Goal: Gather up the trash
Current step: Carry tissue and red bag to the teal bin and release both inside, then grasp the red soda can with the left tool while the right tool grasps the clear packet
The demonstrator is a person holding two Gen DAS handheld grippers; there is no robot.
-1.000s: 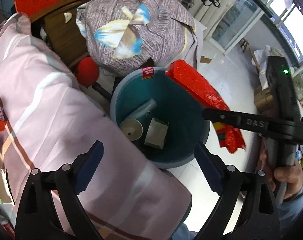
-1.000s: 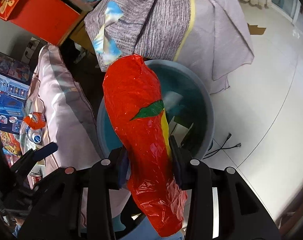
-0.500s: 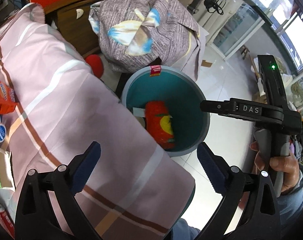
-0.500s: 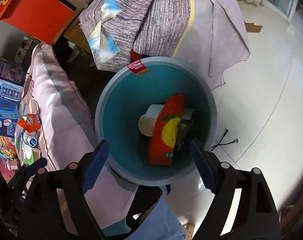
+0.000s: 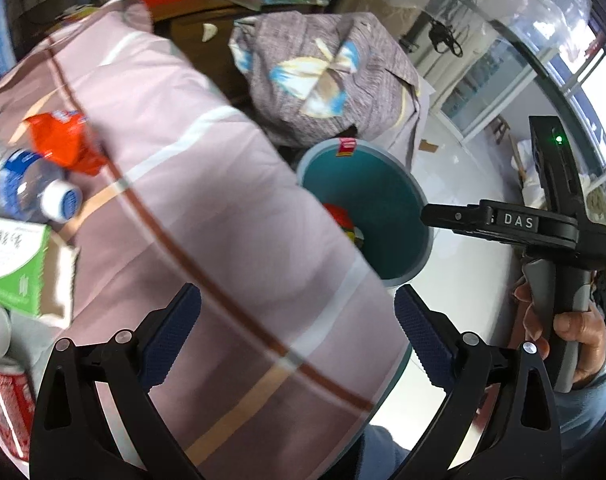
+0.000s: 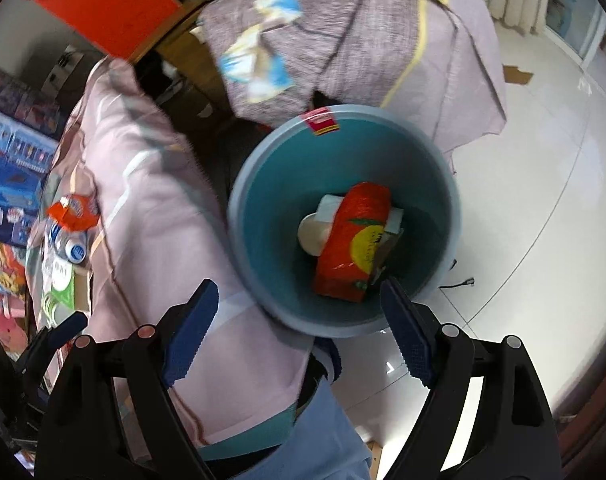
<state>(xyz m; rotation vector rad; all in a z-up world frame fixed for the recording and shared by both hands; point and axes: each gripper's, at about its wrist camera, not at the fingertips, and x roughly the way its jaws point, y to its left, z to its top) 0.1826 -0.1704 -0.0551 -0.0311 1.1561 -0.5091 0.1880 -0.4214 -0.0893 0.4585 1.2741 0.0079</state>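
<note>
Your right gripper (image 6: 293, 330) has its fingers wide apart with nothing between them. Your left gripper (image 5: 297, 334) is open and empty too, above the pink striped cloth (image 5: 207, 208). Just past the right fingers stands the blue bin (image 6: 247, 184) on the white floor (image 6: 523, 200). The red bag (image 6: 353, 240) lies inside it, on a white cup (image 6: 313, 234) and a carton (image 6: 395, 220). Its long axis runs from the near side of the bin toward the far side, a little tilted. A second ago your right fingers held this bag upright over the bin; now it is dropped in. Farther left, on the cloth, you see a red wrapper (image 5: 63, 140), a bottle (image 5: 35, 196), a green box (image 5: 13, 264) and a red can (image 5: 5, 408).
</note>
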